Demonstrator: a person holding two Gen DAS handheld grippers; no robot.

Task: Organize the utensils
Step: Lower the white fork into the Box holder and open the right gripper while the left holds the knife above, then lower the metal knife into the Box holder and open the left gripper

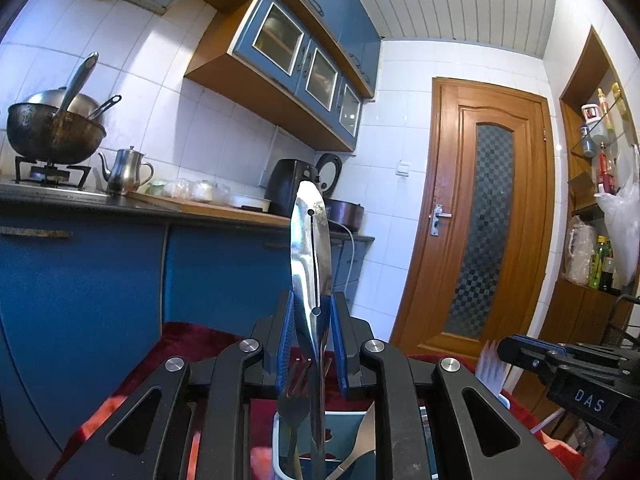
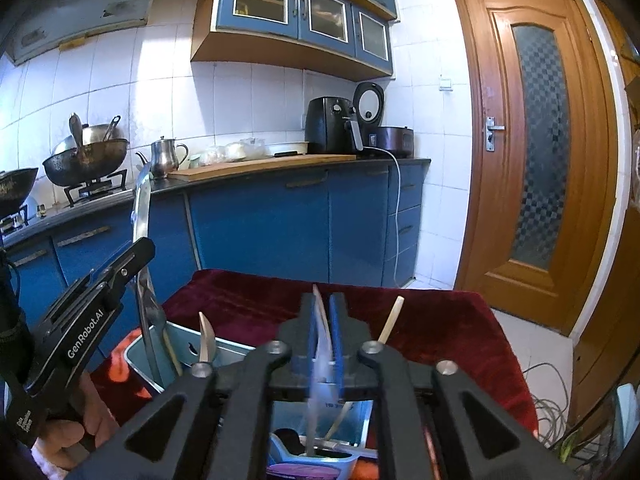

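Left claw (image 1: 312,340) clamped on an upright slotted spatula (image 1: 310,248), its long axis vertical, directly above the utensil holder (image 1: 280,440); right claw (image 2: 322,336) pinches a pale utensil (image 2: 320,344)

We are in a home kitchen: blue cabinets (image 2: 304,12), white tiled walls (image 1: 168,92), a wok (image 1: 52,132) on a gas stove (image 1: 48,172), a kettle (image 2: 166,156), and a wooden door (image 2: 532,140).

Upright between the left gripper's (image 1: 311,344) fingers: a slotted server (image 1: 310,248), above a utensil holder (image 2: 224,354) on a cloth-covered table (image 2: 420,320). Inside the holder: a fork (image 1: 294,408) beside a spoon (image 1: 360,444). Right gripper (image 2: 323,344) to the right, clamped around a thin utensil (image 2: 320,344). Behind the table: a counter (image 2: 280,164) carrying a kettle (image 2: 164,156).
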